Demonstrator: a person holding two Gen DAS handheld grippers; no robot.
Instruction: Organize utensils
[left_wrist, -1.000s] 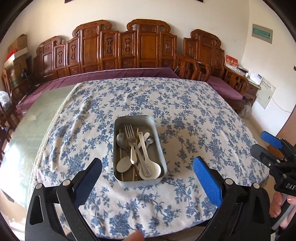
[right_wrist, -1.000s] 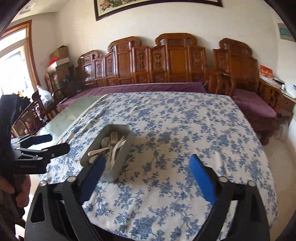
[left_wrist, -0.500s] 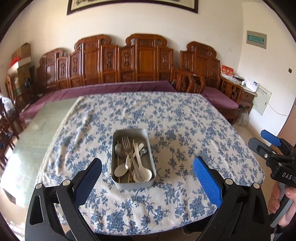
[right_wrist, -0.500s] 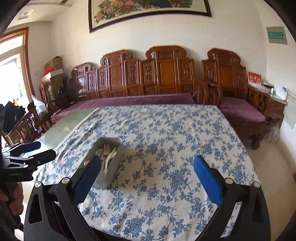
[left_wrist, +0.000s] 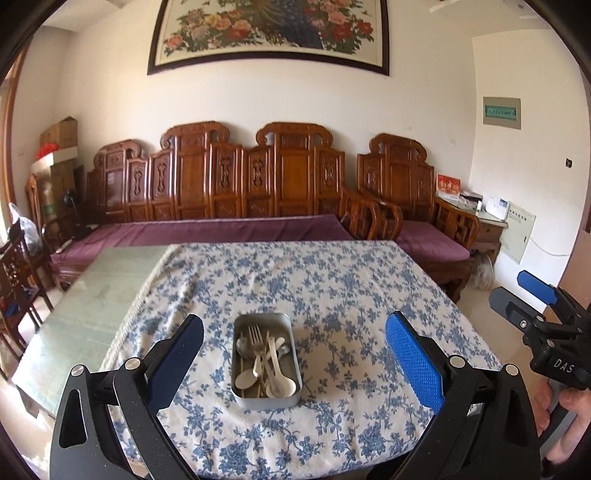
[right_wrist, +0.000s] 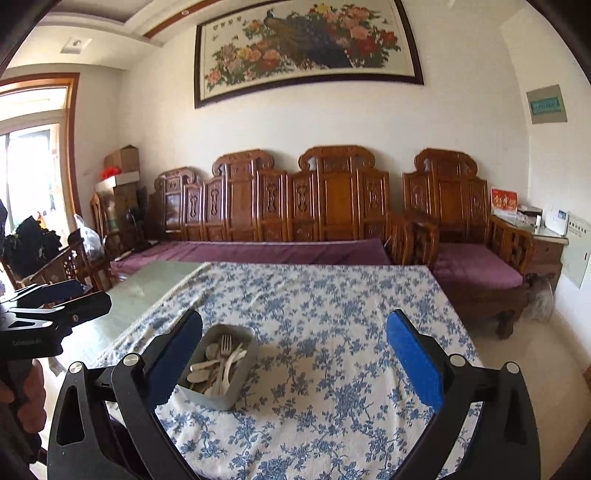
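Metal tin (left_wrist: 266, 360) sits low centre in the left view, on the cloth-covered surface (left_wrist: 332, 288). Inside lie a fork (left_wrist: 258, 341), metal spoons and white plastic spoons (left_wrist: 279, 376), piled loosely. They look light, stiff and slippery; handles offer the best hold. Left gripper (left_wrist: 293, 354) and right gripper (right_wrist: 294, 350) both hover with jaws apart, empty.

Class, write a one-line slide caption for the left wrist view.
Open left gripper above a metal tray of fork and spoons on a floral tablecloth.
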